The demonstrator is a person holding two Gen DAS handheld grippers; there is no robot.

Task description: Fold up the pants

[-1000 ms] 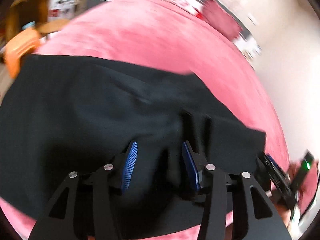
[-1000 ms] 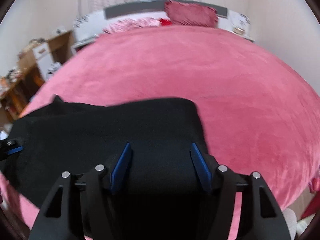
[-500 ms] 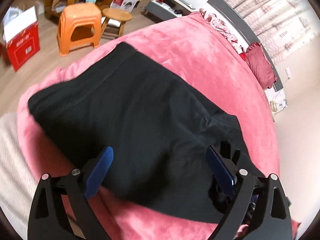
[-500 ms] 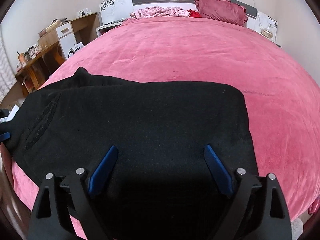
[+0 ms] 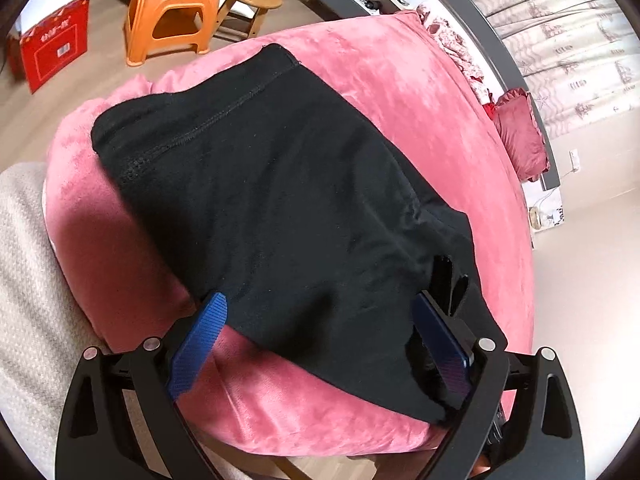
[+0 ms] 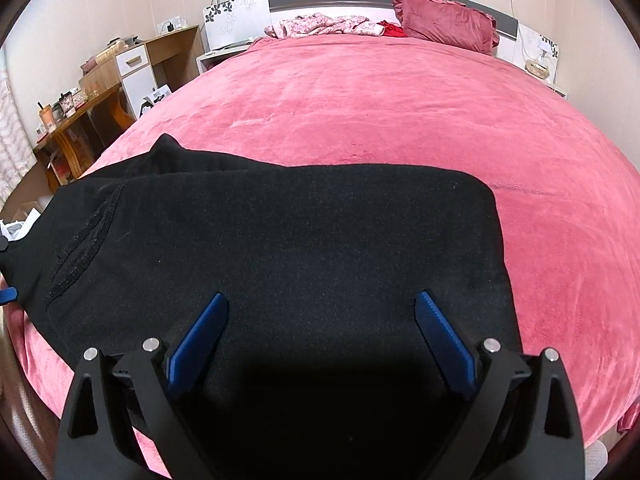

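Note:
The black pants (image 5: 280,208) lie folded flat near the foot edge of a pink bed (image 5: 400,80), waistband seam toward the far left. My left gripper (image 5: 320,320) is open and empty, held above the pants' near edge. In the right wrist view the pants (image 6: 280,240) fill the foreground as a neat dark rectangle. My right gripper (image 6: 322,320) is open and empty, hovering over the pants' near part. The right gripper's black fingers (image 5: 448,280) show at the pants' right end in the left wrist view.
An orange plastic stool (image 5: 172,12), a round wooden stool (image 5: 252,0) and a red box (image 5: 52,44) stand on the floor left of the bed. A red pillow (image 6: 444,20) and pink clothes (image 6: 324,26) lie at the headboard. A wooden desk (image 6: 80,112) stands at the left.
Both grippers opened wide and drew back from the pants. The left gripper lifted and swung away toward the bed's corner; the pants now lie released and flat.

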